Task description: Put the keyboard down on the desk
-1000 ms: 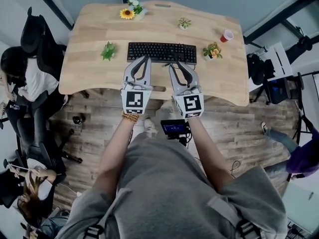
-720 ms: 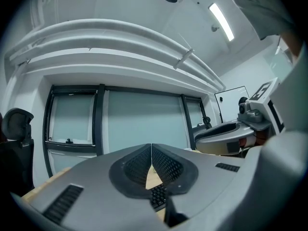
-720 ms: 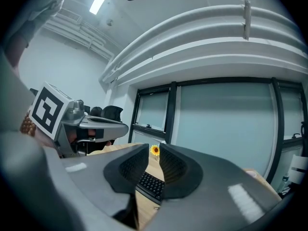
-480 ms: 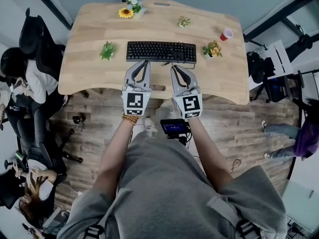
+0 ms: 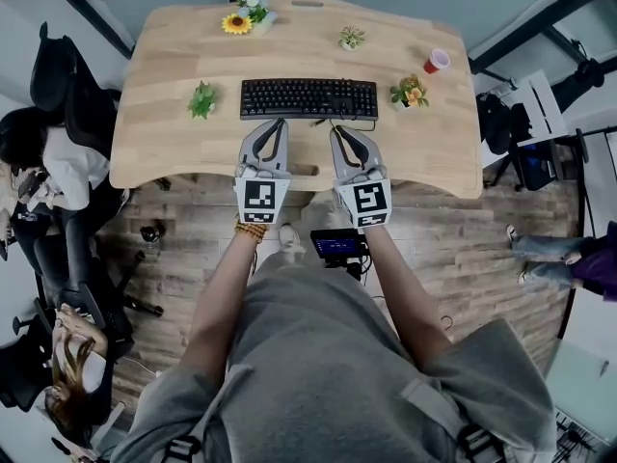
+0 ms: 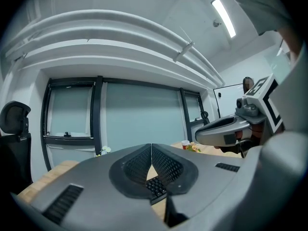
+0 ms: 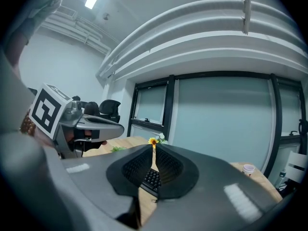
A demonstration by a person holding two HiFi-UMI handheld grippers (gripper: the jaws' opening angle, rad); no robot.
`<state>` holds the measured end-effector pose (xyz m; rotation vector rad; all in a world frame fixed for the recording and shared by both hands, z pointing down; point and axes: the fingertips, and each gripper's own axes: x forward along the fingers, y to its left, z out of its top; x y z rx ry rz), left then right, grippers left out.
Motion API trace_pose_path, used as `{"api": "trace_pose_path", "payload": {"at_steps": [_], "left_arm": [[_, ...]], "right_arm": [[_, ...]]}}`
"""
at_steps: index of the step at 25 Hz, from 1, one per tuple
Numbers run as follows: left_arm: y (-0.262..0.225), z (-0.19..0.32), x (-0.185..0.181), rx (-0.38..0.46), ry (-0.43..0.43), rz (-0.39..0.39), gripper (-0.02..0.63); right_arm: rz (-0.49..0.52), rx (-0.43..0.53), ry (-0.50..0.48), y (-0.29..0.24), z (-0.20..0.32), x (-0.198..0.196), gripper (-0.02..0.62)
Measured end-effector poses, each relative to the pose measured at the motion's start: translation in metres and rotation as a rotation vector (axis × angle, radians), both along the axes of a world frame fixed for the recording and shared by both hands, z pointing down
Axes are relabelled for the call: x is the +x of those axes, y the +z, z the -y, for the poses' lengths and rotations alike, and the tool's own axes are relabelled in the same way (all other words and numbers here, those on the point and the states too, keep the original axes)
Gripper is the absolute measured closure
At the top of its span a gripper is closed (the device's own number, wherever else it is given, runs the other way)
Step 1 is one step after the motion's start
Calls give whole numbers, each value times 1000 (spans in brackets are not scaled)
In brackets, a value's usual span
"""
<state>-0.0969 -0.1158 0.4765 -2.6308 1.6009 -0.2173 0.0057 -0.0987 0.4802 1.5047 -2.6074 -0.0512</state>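
The black keyboard [image 5: 308, 98] lies flat on the wooden desk [image 5: 164, 152], in the middle, parallel to the front edge. My left gripper [image 5: 271, 123] hovers just in front of its left half, shut and empty. My right gripper [image 5: 344, 131] hovers in front of its right half, its tips together with nothing between them. Neither gripper touches the keyboard. In the left gripper view the shut jaws [image 6: 151, 145] frame a sliver of keyboard [image 6: 155, 187] below them. The right gripper view shows the same past its meeting tips [image 7: 154, 148], with the keys [image 7: 152, 178] beneath.
Around the keyboard stand a green plant [image 5: 201, 99], a sunflower pot [image 5: 238, 23], a small plant [image 5: 352, 38], a flower pot [image 5: 409, 93] and a red cup [image 5: 438, 61]. People sit in office chairs [image 5: 58, 85] at the left. A small screen device [image 5: 335, 247] hangs near my chest.
Both grippers have drawn back a little from the keyboard's front edge toward me. The right jaws have closed. The keyboard stays on the desk.
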Motion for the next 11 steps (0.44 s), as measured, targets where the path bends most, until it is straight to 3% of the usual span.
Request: {"api": "trace_pose_path", "payload": {"at_steps": [11], "left_arm": [[16,19,-3,-35,2,7,595]], "right_arm": [[-34,-29,1,14,22,7,578]]}}
